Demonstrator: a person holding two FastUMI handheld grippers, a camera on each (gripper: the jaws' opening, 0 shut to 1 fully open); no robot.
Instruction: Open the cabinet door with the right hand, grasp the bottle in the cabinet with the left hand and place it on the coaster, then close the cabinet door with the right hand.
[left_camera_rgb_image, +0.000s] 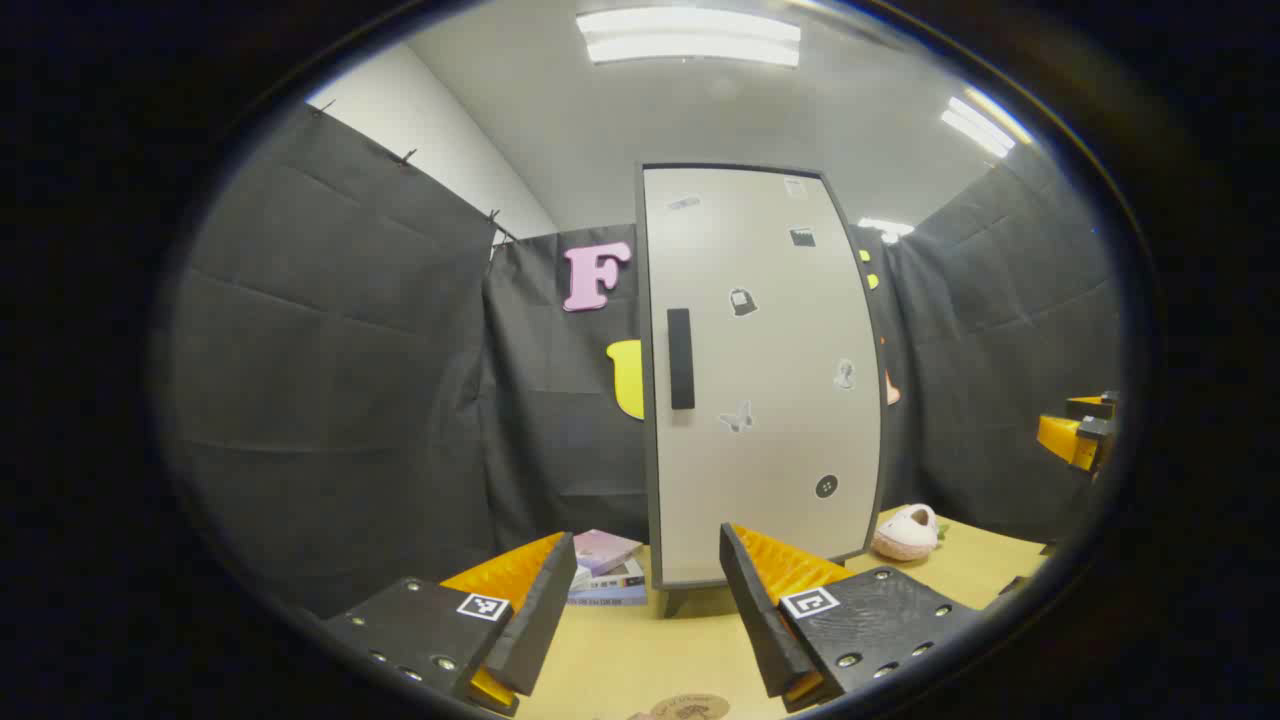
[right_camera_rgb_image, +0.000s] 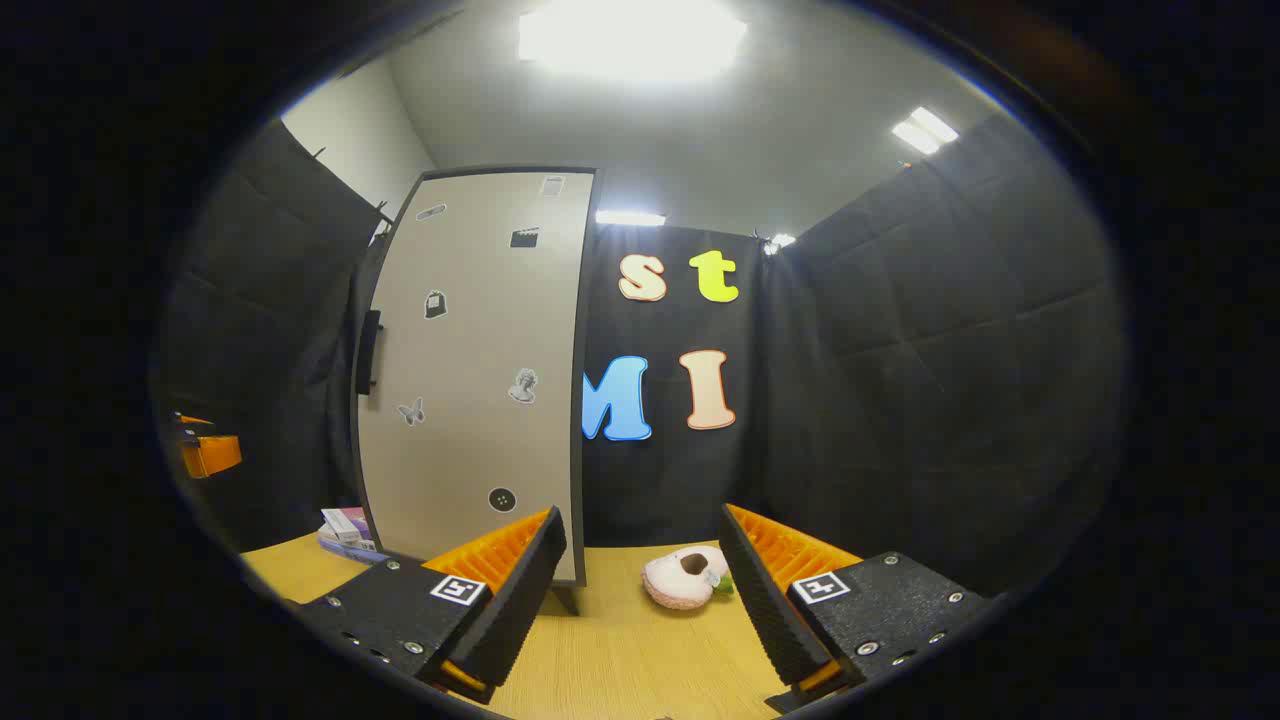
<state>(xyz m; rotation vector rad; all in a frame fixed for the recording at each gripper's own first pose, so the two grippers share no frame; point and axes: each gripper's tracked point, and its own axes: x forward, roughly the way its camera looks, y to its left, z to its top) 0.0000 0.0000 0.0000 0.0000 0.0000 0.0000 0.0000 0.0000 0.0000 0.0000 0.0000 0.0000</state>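
The door (left_camera_rgb_image: 760, 370) is shut, so the bottle behind it is hidden and the first step is not begun: both the left tool (left_camera_rgb_image: 640, 600) and right tool (right_camera_rgb_image: 640, 590) hang spread and empty, and the right must reach the handle (left_camera_rgb_image: 680, 358), with the coaster (left_camera_rgb_image: 690, 707) waiting on the tabletop (left_camera_rgb_image: 640, 650).

No readable text: the cabinet door (left_camera_rgb_image: 765, 370) bears only small picture stickers
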